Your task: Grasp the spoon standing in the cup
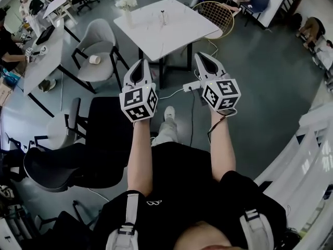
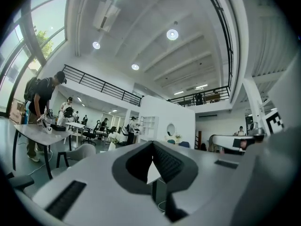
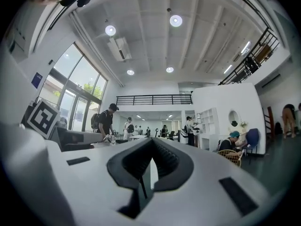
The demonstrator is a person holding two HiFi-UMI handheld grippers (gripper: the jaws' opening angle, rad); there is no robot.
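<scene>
**Mia:** What are the two grabbers doing?

**Ben:** The left gripper (image 1: 139, 63) has its jaws shut tight. In its own view (image 2: 153, 145) the two dark pads meet at the tip, and nothing is in them. The right gripper (image 1: 202, 55) is the same. Its jaws are pressed together in its own view (image 3: 153, 143) and it holds nothing.

**Mia:** Where are they?

**Ben:** The person holds them up side by side, a little apart. Both point forward, away from the body. They hang in the air above the grey floor (image 1: 260, 82).

**Mia:** And the spoon?

**Ben:** Look past the tips. There is a white table (image 1: 179, 33) in front of them. A small clear cup (image 1: 163, 20) stands on it. A thin thing sticks up out of the cup, and that looks like the spoon (image 1: 163, 13). It is too small to be sure.

**Mia:** Is it close to the grabbers?

**Ben:** No, it is well apart from both. It sits farther ahead, in the space between where the two point. Neither gripper touches the cup or the table.

**Mia:** What else is on the table?

**Ben:** A vase (image 1: 127, 9) with white flowers, to the left of the cup. A grey chair (image 1: 99, 40) stands by the table's left side.
</scene>
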